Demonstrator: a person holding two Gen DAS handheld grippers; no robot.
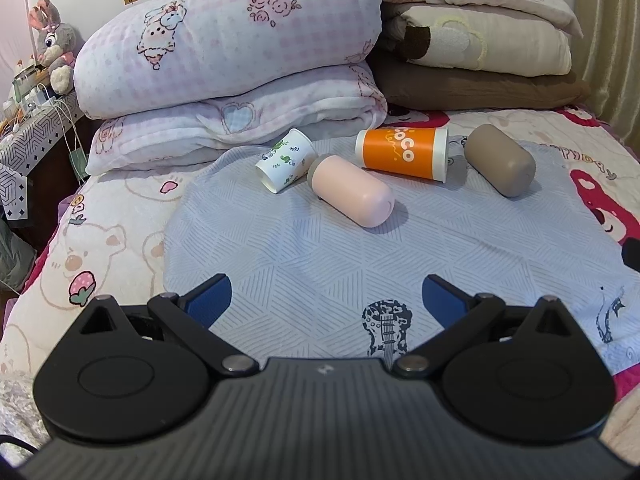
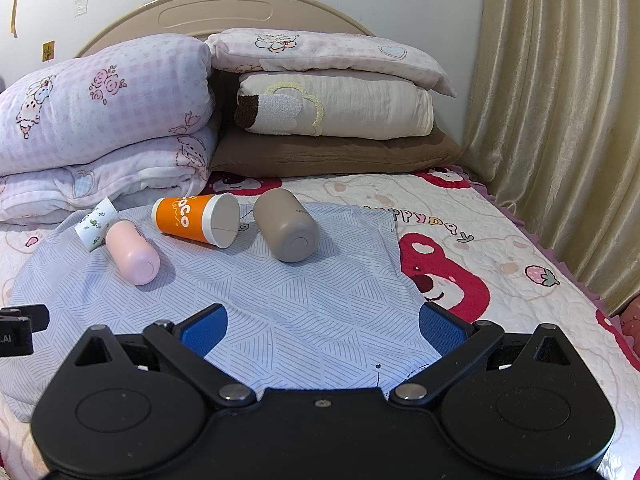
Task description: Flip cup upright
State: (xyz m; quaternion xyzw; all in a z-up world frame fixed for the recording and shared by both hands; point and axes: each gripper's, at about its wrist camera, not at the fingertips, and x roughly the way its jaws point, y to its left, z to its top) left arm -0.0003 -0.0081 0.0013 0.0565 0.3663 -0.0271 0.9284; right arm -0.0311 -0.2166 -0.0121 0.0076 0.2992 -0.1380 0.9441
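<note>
Both rigs look pretty much identical: the left gripper (image 1: 327, 300) and right gripper (image 2: 323, 326) are matte black plastic with ribbed bodies, two big round housings, triangular cutouts, silver pivot screws on the linkage arms, and textured blue pads (image 2: 206, 330) lining the fingers.

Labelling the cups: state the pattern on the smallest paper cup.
White with green leaf sprigs; the paper cup shows best in the left wrist view.
</note>
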